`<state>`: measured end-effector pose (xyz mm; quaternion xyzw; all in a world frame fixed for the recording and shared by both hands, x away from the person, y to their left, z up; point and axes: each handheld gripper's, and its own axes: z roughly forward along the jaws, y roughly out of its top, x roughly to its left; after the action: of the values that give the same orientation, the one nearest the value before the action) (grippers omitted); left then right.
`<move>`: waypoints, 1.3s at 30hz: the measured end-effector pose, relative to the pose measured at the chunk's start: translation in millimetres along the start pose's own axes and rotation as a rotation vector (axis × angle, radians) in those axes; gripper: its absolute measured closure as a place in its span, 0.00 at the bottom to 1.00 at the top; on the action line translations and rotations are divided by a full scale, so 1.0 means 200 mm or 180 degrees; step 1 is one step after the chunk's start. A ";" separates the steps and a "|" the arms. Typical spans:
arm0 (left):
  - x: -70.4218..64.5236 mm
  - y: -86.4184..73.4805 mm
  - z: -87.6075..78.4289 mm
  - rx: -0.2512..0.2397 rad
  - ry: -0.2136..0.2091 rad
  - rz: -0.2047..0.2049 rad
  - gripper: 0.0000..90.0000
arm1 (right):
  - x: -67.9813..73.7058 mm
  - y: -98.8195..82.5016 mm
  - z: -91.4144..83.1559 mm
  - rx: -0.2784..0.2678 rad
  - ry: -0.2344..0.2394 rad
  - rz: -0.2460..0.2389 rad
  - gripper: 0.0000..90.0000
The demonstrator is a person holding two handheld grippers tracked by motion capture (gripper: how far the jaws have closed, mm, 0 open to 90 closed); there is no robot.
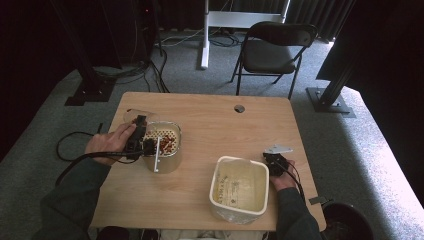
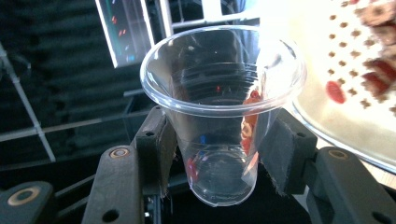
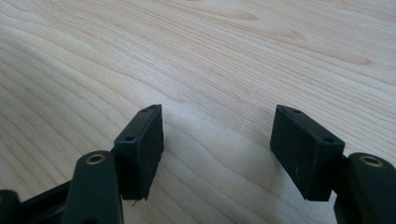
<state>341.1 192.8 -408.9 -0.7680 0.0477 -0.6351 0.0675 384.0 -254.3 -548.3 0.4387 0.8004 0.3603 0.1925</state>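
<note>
Clear plastic cup (image 2: 219, 107) with red bits inside, cream strainer (image 1: 162, 135) dotted with holes, cream tub (image 1: 239, 187), light woodgrain tabletop (image 1: 220, 125), black chair (image 1: 275, 47).

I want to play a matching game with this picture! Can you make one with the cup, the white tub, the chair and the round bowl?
1 clear cup
2 white tub
3 folding chair
4 perforated bowl

a on the floor behind the table
b holds red pieces
c between the left gripper's jaws
d near the right gripper

Pairs: 1-c, 2-d, 3-a, 4-b
</note>
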 end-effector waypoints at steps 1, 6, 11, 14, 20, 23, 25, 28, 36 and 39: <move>0.00 0.00 0.00 0.0005 0.0014 0.0021 0.54 | 0.00 0.00 0.00 0.0000 0.0000 -0.0002 0.38; -0.03 0.02 -0.02 -0.0032 0.0026 0.0168 0.54 | 0.00 0.00 0.00 0.0000 0.0001 -0.0002 0.38; -0.01 0.01 -0.02 -0.0050 0.0017 0.0067 0.54 | 0.00 0.00 0.00 0.0001 0.0002 -0.0003 0.38; 0.00 -0.01 0.02 0.0131 0.0005 -0.0021 0.54 | 0.00 0.00 0.00 0.0001 0.0001 -0.0004 0.38; -0.02 0.00 0.02 0.0080 -0.0010 -0.0055 0.54 | 0.00 0.00 0.00 0.0002 -0.0004 -0.0002 0.38; -0.05 -0.01 0.02 0.0149 0.0010 0.0020 0.54 | 0.00 0.00 0.00 0.0002 -0.0003 0.0001 0.38; -0.06 -0.01 0.03 0.0188 -0.0002 0.0040 0.54 | 0.00 0.00 0.00 0.0001 -0.0003 0.0001 0.38; -0.05 0.00 0.02 0.0146 0.0006 -0.0018 0.54 | 0.00 0.00 0.00 0.0001 -0.0004 -0.0001 0.38; -0.04 0.03 -0.01 0.0002 0.0004 0.0015 0.54 | 0.00 0.00 0.00 0.0003 -0.0007 0.0003 0.38; -0.03 0.01 0.02 0.0137 -0.0002 -0.0079 0.54 | 0.00 0.00 0.00 0.0003 -0.0006 0.0005 0.38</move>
<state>344.6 192.5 -415.7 -0.7670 0.0245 -0.6366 0.0761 384.2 -254.7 -548.2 0.4397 0.8000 0.3597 0.1928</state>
